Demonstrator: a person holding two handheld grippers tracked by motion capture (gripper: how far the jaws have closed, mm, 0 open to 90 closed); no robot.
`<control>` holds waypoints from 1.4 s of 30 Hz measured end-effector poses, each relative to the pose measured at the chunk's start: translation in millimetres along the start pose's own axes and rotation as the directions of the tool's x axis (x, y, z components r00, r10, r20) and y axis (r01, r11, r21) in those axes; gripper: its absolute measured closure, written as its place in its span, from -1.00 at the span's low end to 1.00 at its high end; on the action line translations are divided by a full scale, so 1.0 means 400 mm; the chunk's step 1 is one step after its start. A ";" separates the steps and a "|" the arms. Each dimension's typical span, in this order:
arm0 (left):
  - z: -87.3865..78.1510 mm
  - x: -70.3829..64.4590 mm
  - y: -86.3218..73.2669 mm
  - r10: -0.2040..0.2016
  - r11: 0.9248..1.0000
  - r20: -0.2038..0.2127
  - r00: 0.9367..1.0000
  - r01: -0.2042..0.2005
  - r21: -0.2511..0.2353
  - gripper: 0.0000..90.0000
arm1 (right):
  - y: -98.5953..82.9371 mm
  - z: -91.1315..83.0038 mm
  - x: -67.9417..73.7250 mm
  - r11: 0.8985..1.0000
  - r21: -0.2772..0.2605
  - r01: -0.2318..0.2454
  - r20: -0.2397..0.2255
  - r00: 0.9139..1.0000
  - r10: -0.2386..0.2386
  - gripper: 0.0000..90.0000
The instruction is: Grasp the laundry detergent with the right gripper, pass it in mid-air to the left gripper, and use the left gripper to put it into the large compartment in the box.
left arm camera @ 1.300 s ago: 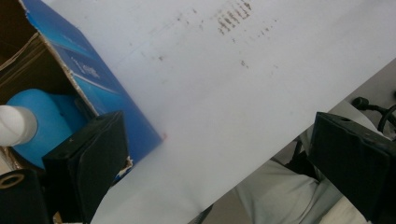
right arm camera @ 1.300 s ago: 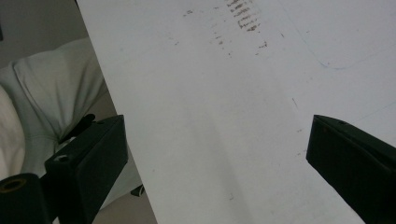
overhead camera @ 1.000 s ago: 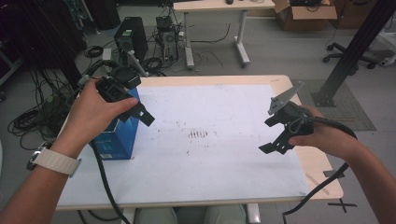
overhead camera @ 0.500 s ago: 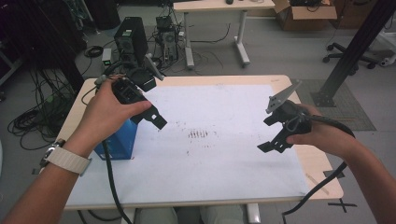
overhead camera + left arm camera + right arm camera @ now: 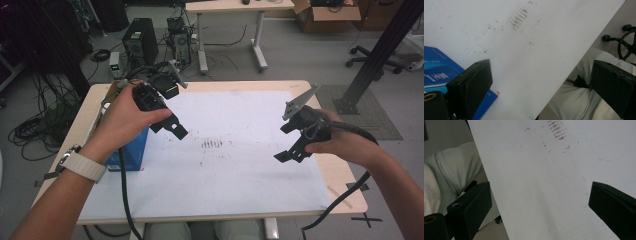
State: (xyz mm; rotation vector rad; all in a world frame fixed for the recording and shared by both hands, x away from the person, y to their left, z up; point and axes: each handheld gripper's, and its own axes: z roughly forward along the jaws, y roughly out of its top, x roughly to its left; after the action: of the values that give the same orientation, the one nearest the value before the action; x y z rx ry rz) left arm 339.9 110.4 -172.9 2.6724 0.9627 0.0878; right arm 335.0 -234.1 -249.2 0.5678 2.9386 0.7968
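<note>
Nearest the person, the right black two-jaw gripper (image 5: 292, 142) hovers over the white paper-covered table (image 5: 240, 175), jaws spread wide and empty. Farther left, the blue cardboard box (image 5: 131, 152) rests on the table's left edge under the left hand. Above and beyond it, the left black two-jaw gripper (image 5: 170, 125) hangs with jaws wide, holding nothing.

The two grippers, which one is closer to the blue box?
The left gripper. It hovers right beside the blue box at the table's left edge, while the right gripper is far across the white sheet.
</note>
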 end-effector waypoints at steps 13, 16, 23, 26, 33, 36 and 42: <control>0.032 -0.021 0.032 0.102 0.995 0.029 0.994 -0.103 0.012 -0.88 | -0.007 0.008 -0.009 1.000 -0.003 -0.011 -0.009 1.000 0.011 -0.89; 0.038 -0.025 0.039 0.113 0.993 0.036 0.993 -0.114 0.023 -0.87 | -0.008 0.009 -0.011 1.000 -0.002 -0.011 -0.012 1.000 0.011 -0.89; 0.047 -0.024 0.049 0.142 0.989 0.043 0.989 -0.144 0.033 -0.87 | -0.008 0.012 -0.012 1.000 0.003 -0.011 -0.017 1.000 0.011 -0.89; 0.051 -0.020 0.052 0.146 0.988 0.037 0.989 -0.148 0.041 -0.87 | -0.007 0.015 -0.013 1.000 0.004 -0.007 -0.019 1.000 0.007 -0.89; 0.060 -0.019 0.056 0.185 0.982 0.039 0.982 -0.186 0.041 -0.87 | -0.006 0.018 -0.013 1.000 0.009 -0.008 -0.023 1.000 0.009 -0.89; 0.063 -0.024 0.057 0.208 0.976 0.044 0.977 -0.210 0.047 -0.87 | -0.004 0.019 -0.013 1.000 0.012 -0.007 -0.026 1.000 0.007 -0.89; 0.075 -0.036 0.061 0.262 0.962 0.061 0.963 -0.266 0.061 -0.86 | -0.001 0.021 -0.013 1.000 0.015 -0.006 -0.031 1.000 0.007 -0.89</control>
State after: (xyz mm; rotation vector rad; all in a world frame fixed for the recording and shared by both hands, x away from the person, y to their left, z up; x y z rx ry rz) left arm 348.4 75.8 -193.8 2.8370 0.5985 0.0417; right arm 340.7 -232.3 -257.1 0.5718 2.9745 0.7919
